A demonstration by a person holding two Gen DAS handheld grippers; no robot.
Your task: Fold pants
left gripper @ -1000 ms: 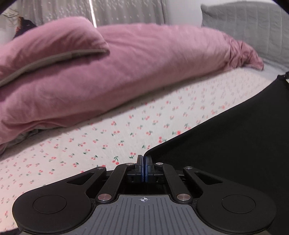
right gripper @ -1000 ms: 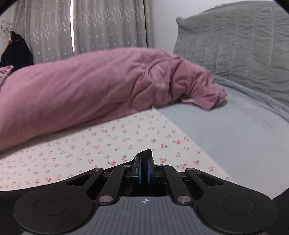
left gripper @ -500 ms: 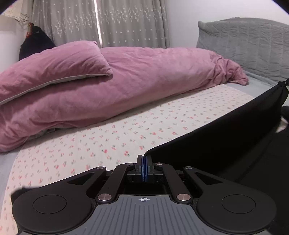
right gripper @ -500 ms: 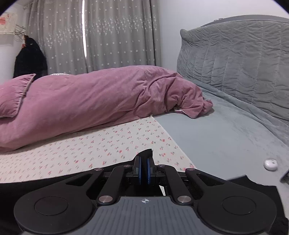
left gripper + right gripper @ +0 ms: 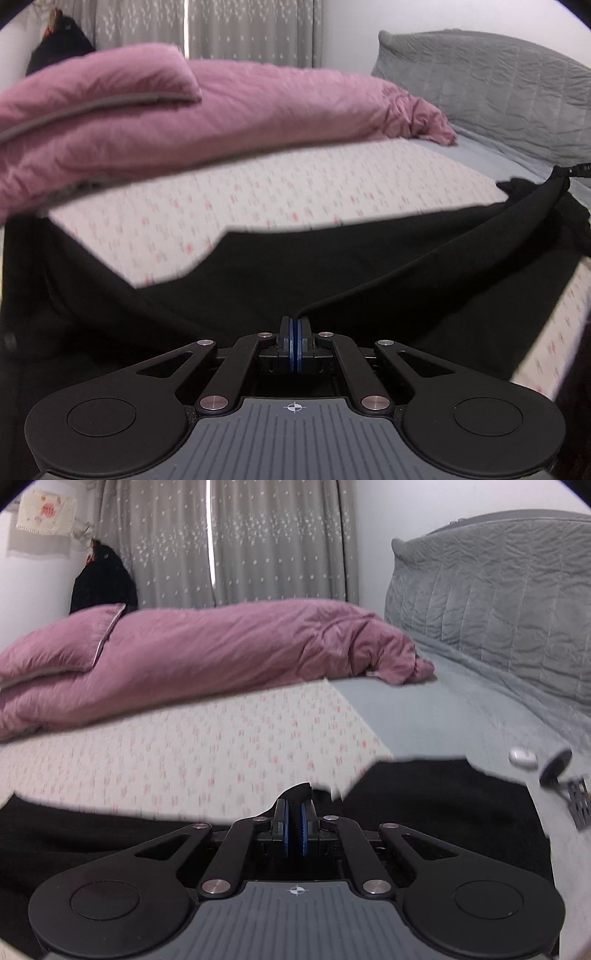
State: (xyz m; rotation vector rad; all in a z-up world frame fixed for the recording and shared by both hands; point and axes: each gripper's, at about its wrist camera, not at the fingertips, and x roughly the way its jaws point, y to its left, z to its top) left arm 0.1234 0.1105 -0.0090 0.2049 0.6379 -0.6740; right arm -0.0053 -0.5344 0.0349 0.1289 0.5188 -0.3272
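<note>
The black pants [image 5: 332, 273] lie spread over the cherry-print sheet [image 5: 258, 192], with one edge lifted taut toward the right. My left gripper [image 5: 295, 325] is shut on a corner of that lifted edge. In the right wrist view the pants [image 5: 443, 805] cover the near part of the bed, and my right gripper [image 5: 294, 806] is shut on a small peak of the black cloth. The far end of the taut edge reaches the other gripper's fingers [image 5: 576, 170] at the right rim.
A rolled pink duvet [image 5: 221, 653] and pink pillow [image 5: 92, 88] lie along the far side of the bed. A grey quilted headboard [image 5: 498, 602] stands at the right. A small white object [image 5: 522, 756] rests on the grey sheet. Grey curtains hang behind.
Both grippers have pulled back toward the near side of the bed with the pants' edge in them. More of the black cloth lying on the sheet has come into view beneath them.
</note>
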